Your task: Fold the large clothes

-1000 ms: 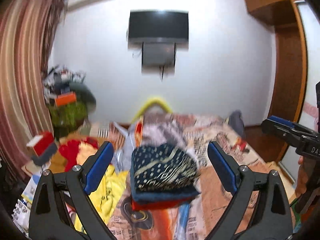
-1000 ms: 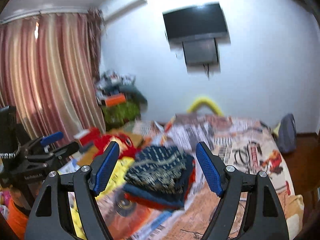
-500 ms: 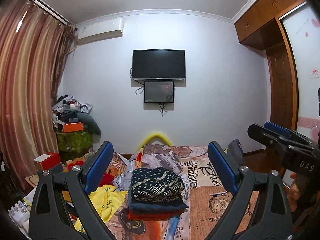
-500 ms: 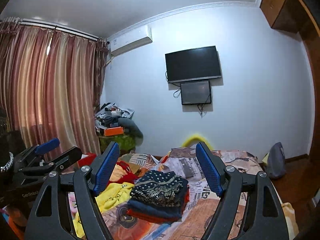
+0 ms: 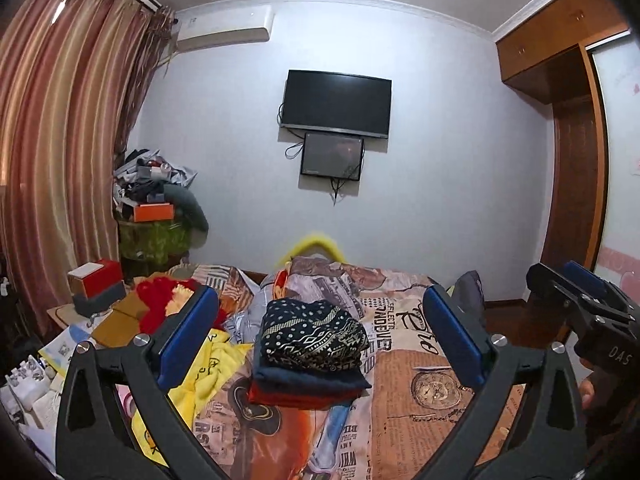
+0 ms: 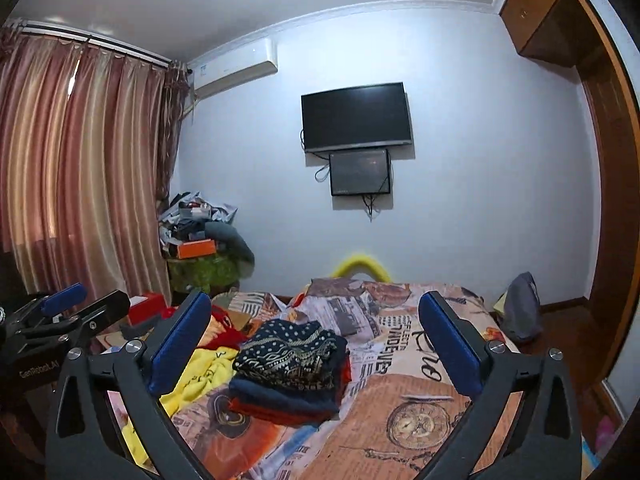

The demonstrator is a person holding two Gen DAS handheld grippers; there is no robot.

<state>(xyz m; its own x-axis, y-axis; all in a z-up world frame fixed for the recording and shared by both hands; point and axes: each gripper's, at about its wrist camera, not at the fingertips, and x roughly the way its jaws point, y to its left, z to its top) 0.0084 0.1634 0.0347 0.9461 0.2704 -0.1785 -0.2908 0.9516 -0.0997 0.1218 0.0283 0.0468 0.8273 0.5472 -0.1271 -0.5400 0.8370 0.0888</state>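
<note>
Both grippers hang with their blue-padded jaws spread wide and nothing between them: the left gripper (image 5: 320, 336) and the right gripper (image 6: 314, 342) are each held above the near end of the bed with the printed orange and beige bedspread (image 5: 420, 364), well clear of the cloth. Against the pictures from a second ago, which are smeared by motion and tilted down, both views are now sharp and level, showing the ceiling and the white air conditioner (image 5: 224, 28); against half a second ago little has shifted.

A neat stack of folded clothes (image 5: 310, 356) lies on the bedspread between the jaws in both views: a dark navy garment with white dots and a zigzag pattern (image 5: 312, 332) on top, a plain dark blue piece under it, and a red piece at the bottom. Just beside it to the left lies a crumpled yellow garment (image 5: 208, 364), partly hidden behind the left gripper's near finger, and farther back a red garment (image 5: 160, 308).

Each gripper shows in the other's view only in part, cut off at the frame edge. A yellow curved shape (image 6: 362, 264) beyond the far end of the bed is blurred and hard to make out. An orange box (image 5: 154, 212) sits in a heap of clutter on a green-covered stand by the striped curtain (image 5: 52, 152).
</note>
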